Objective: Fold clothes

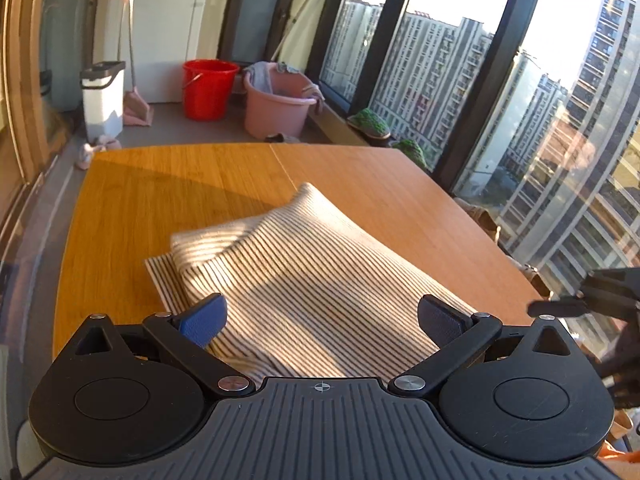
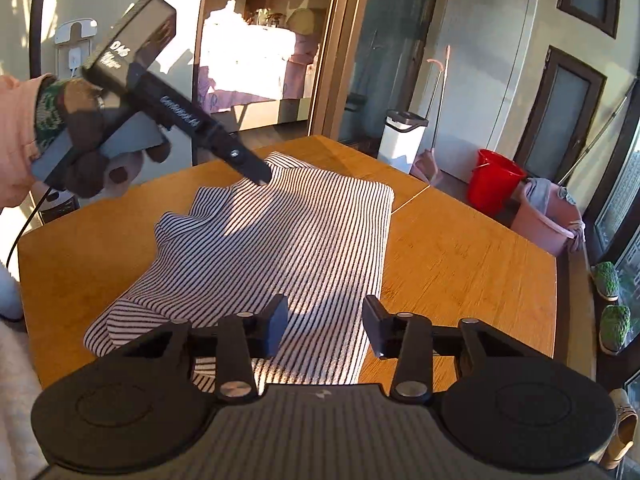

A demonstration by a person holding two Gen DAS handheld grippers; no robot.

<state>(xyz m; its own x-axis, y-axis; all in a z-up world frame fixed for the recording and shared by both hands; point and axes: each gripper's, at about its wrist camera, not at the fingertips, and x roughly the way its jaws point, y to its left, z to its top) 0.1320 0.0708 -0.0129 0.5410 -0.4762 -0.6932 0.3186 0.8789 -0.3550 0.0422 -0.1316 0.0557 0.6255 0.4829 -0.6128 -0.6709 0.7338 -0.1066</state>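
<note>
A black-and-white striped garment [image 1: 304, 272] lies folded over on the wooden table [image 1: 160, 184]. It also shows in the right wrist view [image 2: 288, 248]. My left gripper [image 1: 322, 318] is open and empty, just above the garment's near part. In the right wrist view the left gripper [image 2: 260, 174] hovers over the garment's far left corner, held by a gloved hand. My right gripper [image 2: 326, 326] is open and empty above the garment's near right edge. Part of the right gripper [image 1: 560, 308] shows at the right edge of the left wrist view.
A red bucket [image 1: 208, 88], a pink tub [image 1: 280, 104] and a white bin [image 1: 102, 100] stand on the floor beyond the table. Small green plants [image 1: 370, 122] sit on the window ledge at the right. Bare table [image 2: 460, 264] lies right of the garment.
</note>
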